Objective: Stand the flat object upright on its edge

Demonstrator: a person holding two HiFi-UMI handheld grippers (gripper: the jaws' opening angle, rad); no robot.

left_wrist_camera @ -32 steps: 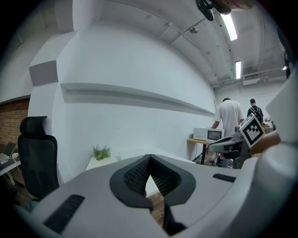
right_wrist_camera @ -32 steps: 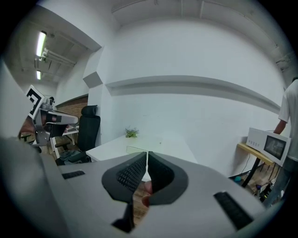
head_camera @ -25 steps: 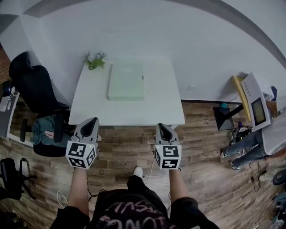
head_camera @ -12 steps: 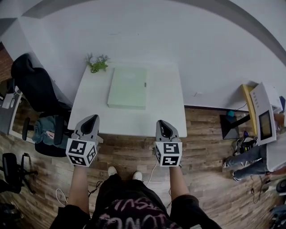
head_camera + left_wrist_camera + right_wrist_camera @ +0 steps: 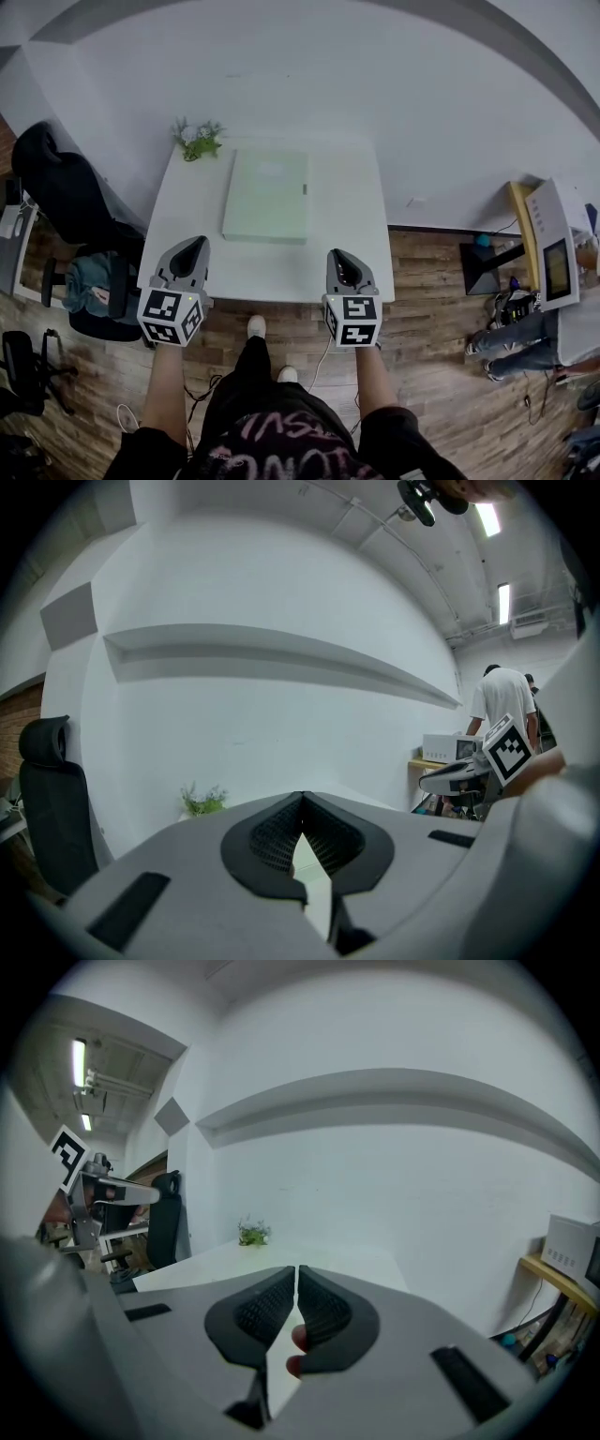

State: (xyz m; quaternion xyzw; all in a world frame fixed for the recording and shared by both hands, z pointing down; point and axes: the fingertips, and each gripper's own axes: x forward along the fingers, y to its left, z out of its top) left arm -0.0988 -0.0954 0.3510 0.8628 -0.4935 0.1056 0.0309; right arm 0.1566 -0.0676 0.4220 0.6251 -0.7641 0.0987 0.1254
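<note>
A white table (image 5: 349, 234) is seen from above, with a pale green flat board (image 5: 267, 195) lying face down on its far half, closer to the left side than the right. The board is flat, not on edge, and nothing is touching it. A small plant (image 5: 198, 139) is set at the table's far left corner, just beyond the board's corner and apart from it.

The 2 grippers are held side by side over the table's near edge, well apart from the board. The left gripper (image 5: 192, 246) is placed at the near left corner, and its jaws are seen pressed together with nothing between them. The right gripper (image 5: 339, 258) is held near the right part of the same edge; its jaws are likewise closed, with only a hairline slit left between the pads and no object caught there. Both are pointed toward the wall behind the table.

A black chair (image 5: 66, 192) is parked left of the table, with a teal cloth (image 5: 89, 277) draped beside it. A wooden floor (image 5: 441, 375) is visible below, where 1 white shoe (image 5: 256, 326) is planted near the table. At the far right a second person (image 5: 525, 323) is partly seen beside a white box (image 5: 553, 246).
</note>
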